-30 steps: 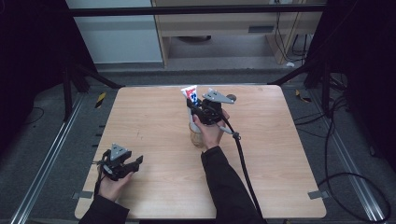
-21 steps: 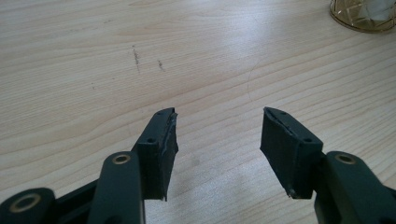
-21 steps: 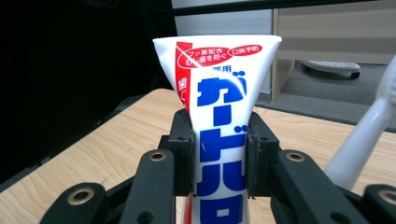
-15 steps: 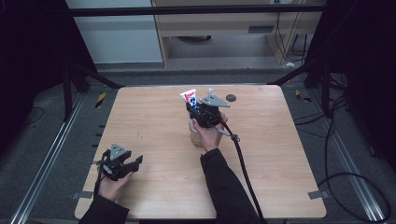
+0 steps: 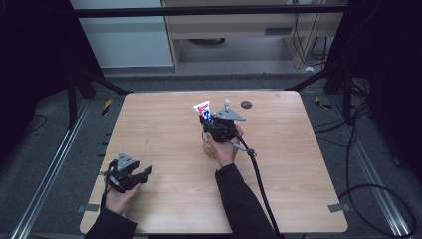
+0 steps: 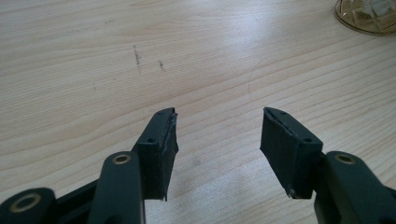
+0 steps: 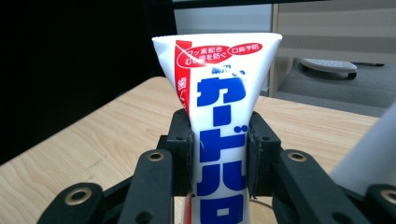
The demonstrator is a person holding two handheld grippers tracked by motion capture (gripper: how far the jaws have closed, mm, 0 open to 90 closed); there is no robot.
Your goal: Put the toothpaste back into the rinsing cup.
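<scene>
While the right gripper [image 7: 219, 154] clamps the toothpaste tube [image 7: 219, 121] upright just above the amber glass [image 5: 209, 148], the left gripper [image 6: 217, 140], jaws apart and empty, rests well left of that glass.

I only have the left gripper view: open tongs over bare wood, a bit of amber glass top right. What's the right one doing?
Observer: The right tongs are shut on a toothpaste tube, crimped end up.
Operator: Where on the table?
Observer: Mid-table toward the far edge, above the amber glass by that hand.
Operator: Anything else out there?
Observer: A small dark disc lies near the far edge.
</scene>
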